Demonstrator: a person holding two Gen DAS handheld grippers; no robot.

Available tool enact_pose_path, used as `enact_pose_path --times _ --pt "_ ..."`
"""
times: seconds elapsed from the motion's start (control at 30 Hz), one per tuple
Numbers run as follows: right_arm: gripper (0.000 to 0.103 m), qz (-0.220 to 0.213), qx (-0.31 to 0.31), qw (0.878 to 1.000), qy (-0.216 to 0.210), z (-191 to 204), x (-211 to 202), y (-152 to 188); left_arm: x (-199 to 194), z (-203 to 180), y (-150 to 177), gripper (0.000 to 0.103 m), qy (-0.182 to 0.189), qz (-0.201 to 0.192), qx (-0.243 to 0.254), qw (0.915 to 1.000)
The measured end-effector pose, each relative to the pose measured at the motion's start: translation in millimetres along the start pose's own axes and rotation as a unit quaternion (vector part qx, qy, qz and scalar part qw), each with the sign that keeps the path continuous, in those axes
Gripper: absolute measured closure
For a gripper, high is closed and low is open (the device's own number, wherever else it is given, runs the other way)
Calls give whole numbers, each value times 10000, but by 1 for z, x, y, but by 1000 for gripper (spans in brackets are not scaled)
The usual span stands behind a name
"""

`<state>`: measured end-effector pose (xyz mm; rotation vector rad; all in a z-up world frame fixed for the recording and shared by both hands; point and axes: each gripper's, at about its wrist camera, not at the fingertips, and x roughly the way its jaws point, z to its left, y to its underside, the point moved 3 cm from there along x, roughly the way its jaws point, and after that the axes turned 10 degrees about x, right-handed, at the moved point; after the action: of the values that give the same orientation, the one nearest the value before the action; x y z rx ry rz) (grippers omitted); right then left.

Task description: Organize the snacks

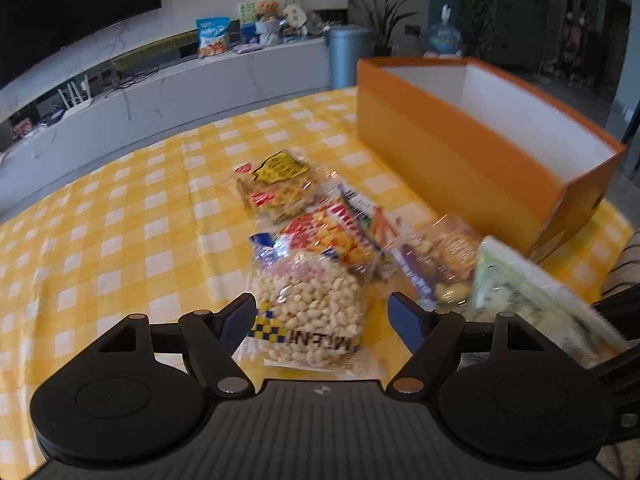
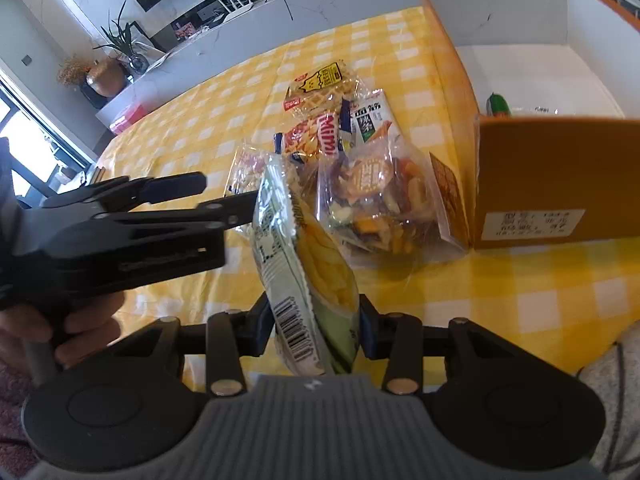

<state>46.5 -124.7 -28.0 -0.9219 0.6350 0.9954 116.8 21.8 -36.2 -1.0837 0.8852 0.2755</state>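
My left gripper [image 1: 322, 316] is open over the yellow checked table, its fingers either side of a clear bag of pale puffed kernels [image 1: 308, 300] without pressing it. It also shows in the right wrist view as the left gripper [image 2: 216, 196]. My right gripper [image 2: 316, 320] is shut on a pale green snack bag [image 2: 308, 280] with a barcode, held up on edge; the same bag [image 1: 532, 292] appears at the right. On the cloth lie a waffle packet [image 2: 320, 84], a red Mimi packet [image 2: 312, 136] and a clear mixed-chips bag [image 2: 372, 196]. An open orange box [image 2: 552, 184] stands to the right.
Inside the orange box [image 1: 460, 160] lies a small green item [image 2: 498, 105]. A hand [image 2: 80, 320] holds the left gripper's handle; a grey sleeve [image 2: 616, 380] is at the right. Beyond the table stand a white TV cabinet [image 1: 200, 92] and a grey bin [image 1: 348, 56].
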Motion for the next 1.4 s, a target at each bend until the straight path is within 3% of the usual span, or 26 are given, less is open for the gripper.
enact_pose_path --times 0.13,0.3,0.63,0.83,0.97,1.2,1.4 --pt "58 37 58 10000 -14 -7 4 1 18 -1 5 12 -292 356 131 9989" --pt "57 62 274 9995 -161 -20 4 -4 22 -6 3 10 -249 203 291 9991" --pt "58 -118 76 9998 -149 -21 1 -5 43 -15 4 9 -754 425 630 9943" --pt "58 -80 129 9996 -219 -24 3 -7 45 5 11 4 -641 627 36 9960" --pt "58 -77 109 9998 -171 -24 4 -6 37 20 13 14 -383 467 -445 9972" --pt "58 -118 27 9999 -75 -20 3 -5 23 27 15 32 -400 308 -802 9955" --pt "57 -190 -48 9998 24 -18 3 -4 14 45 17 41 -123 106 -1544 9879"
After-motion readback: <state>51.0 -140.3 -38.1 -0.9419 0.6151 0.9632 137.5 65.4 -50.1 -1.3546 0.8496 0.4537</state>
